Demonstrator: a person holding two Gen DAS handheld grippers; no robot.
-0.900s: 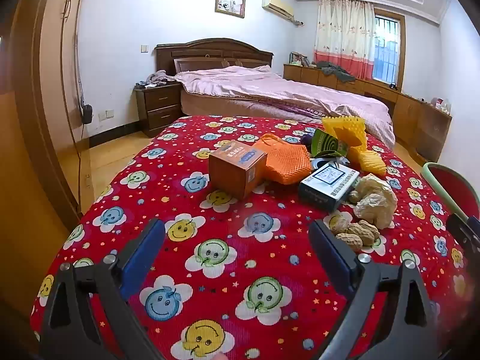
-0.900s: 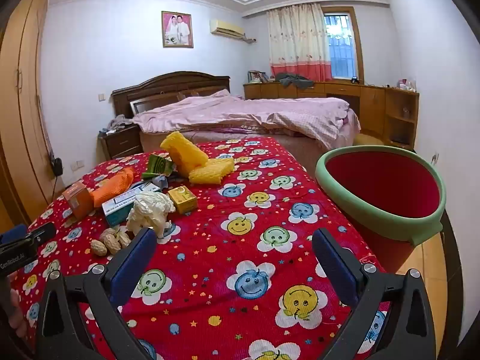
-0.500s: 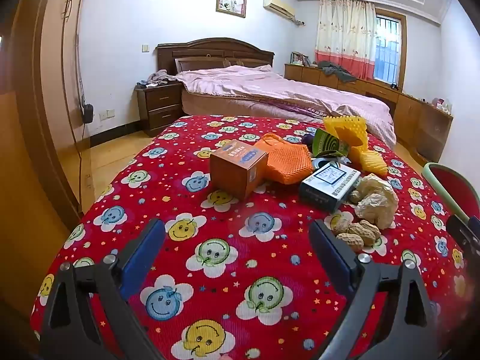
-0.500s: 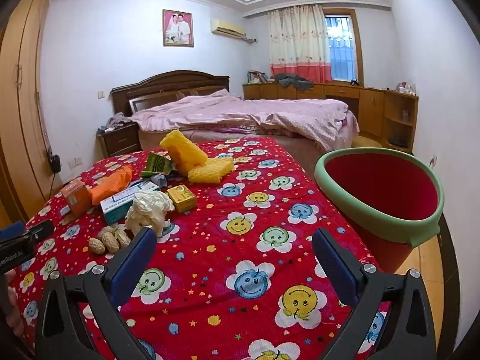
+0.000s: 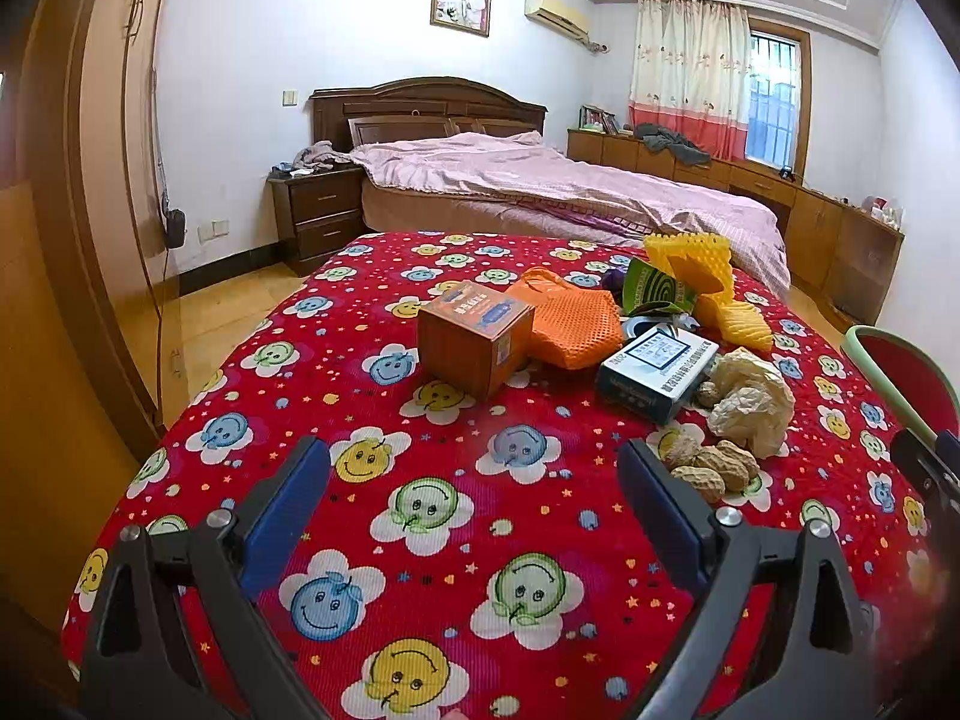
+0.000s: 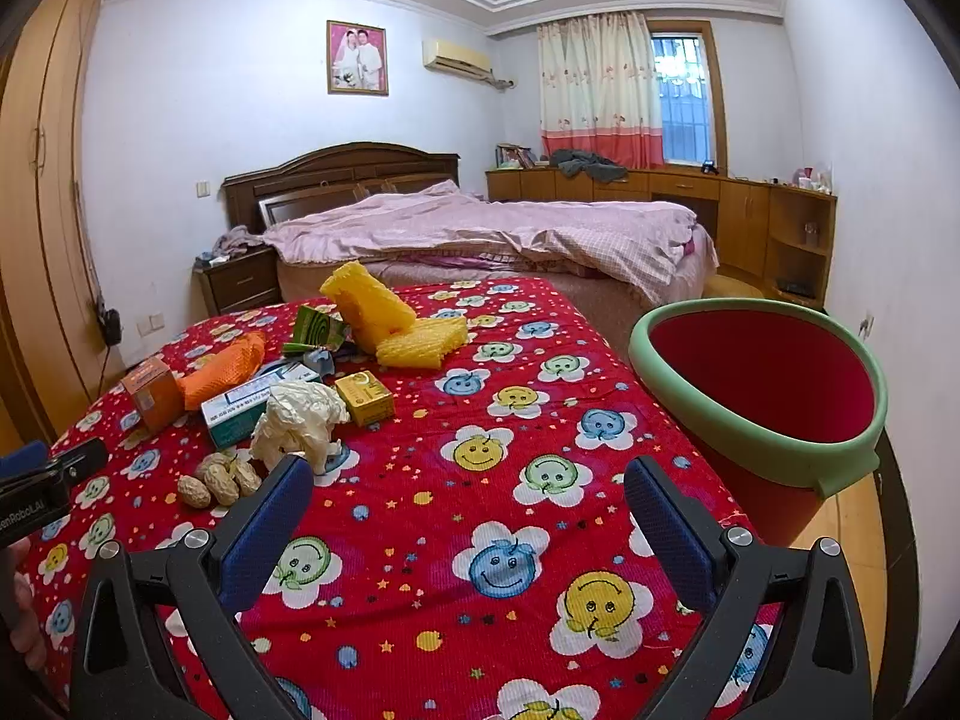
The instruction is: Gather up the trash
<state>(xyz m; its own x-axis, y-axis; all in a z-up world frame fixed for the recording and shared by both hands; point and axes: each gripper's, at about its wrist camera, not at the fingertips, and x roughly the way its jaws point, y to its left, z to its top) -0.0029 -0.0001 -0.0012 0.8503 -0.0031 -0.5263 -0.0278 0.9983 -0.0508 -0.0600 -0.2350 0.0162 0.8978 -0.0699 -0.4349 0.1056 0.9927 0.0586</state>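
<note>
**Trash ahead of both claws**

Left claw [image 5: 474, 480] spread wide, empty, above the cloth [image 5: 372, 420]. Peanuts [image 5: 711, 468] just beside its right finger; box [image 5: 474, 336] farther ahead. Right claw [image 6: 468, 498] likewise agape, wad [image 6: 300, 420] near its left finger, bin [image 6: 762, 384] off right.

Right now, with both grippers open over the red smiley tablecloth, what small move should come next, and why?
Probably ease the right gripper forward and left toward the crumpled white paper wad. Its jaws are open and empty, the wad lies just ahead of its left finger, and the red bin with the green rim stands close on that side.
</note>
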